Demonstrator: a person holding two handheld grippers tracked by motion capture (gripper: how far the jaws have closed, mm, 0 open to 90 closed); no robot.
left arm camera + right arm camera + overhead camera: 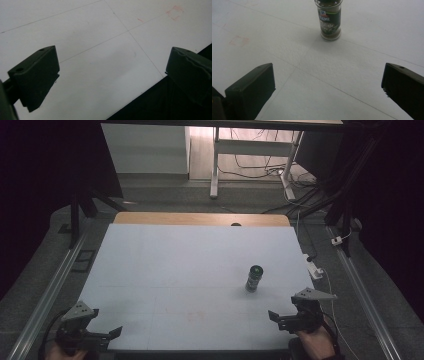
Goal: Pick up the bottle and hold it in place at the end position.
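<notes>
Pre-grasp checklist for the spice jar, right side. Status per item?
1. Right gripper jaws open: ok.
2. Left gripper jaws open, nothing between them: ok.
3. Spice jar upright on the table: ok.
4. Table between right gripper and jar free of other things: ok.
5. Jar lined up between the right jaws: ok, roughly, it stands ahead in the right gripper view.
6. Lid tightness: cannot tell.

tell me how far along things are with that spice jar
Nothing looks done yet: the spice jar stands upright and untouched on the white table. In hand: the right hand-held gripper sits near the table's near edge, jaws wide open and empty, with the jar ahead of it. The left hand-held gripper is open too, at the near left corner. Reaching, gripping and moving the jar all remain.
</notes>
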